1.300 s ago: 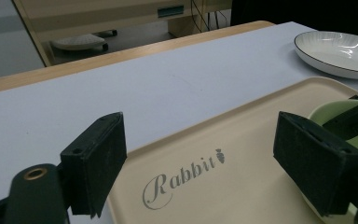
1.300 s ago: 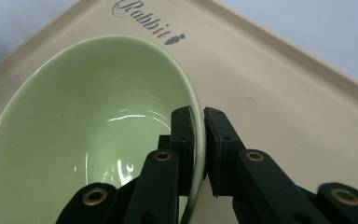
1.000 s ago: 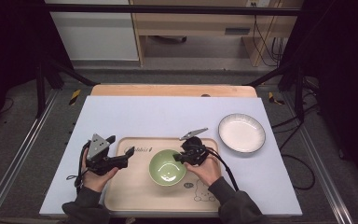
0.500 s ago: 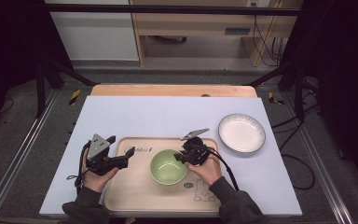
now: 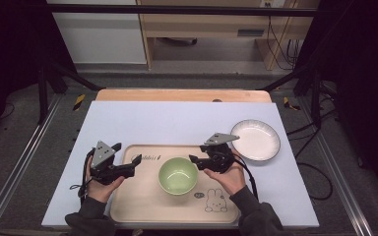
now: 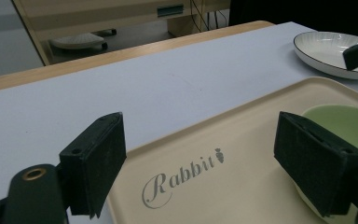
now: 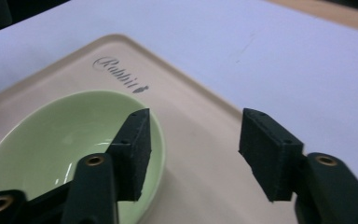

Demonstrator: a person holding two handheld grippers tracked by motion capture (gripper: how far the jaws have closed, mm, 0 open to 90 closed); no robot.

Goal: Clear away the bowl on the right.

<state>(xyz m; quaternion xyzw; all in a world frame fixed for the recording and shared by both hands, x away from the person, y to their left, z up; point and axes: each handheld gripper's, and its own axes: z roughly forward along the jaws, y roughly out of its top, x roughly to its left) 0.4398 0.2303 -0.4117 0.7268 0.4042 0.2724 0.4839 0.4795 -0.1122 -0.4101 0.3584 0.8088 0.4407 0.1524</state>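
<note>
Bowl sits on the tray, near the middle, upright and empty. The tray lies on the surface; a plate rests off the tray to the right, well apart from the bowl.

Right gripper: jaws spread, holding nothing. In the right gripper view, one jaw stands over the inside of the bowl and the other over bare tray outside it, so the rim lies between them. The step in hand appears to be a rim grasp.

Procedure for a sound grasp:
1. Lower the gripper until both pads overlap the wall below the rim (a shallow bite is likely to slip on a glazed surface).
2. Keep the jaws square to the rim, so that the pads meet the wall flat.
3. Close slowly; stop if the bowl slides across the tray.
4. Lift straight up and keep the bowl level.

Left gripper: jaws spread, empty, above the left part of the tray near the "Rabbit" print, just beside the bowl but apart from it. Use it to steady the tray edge if the tray shifts during the lift.
</note>
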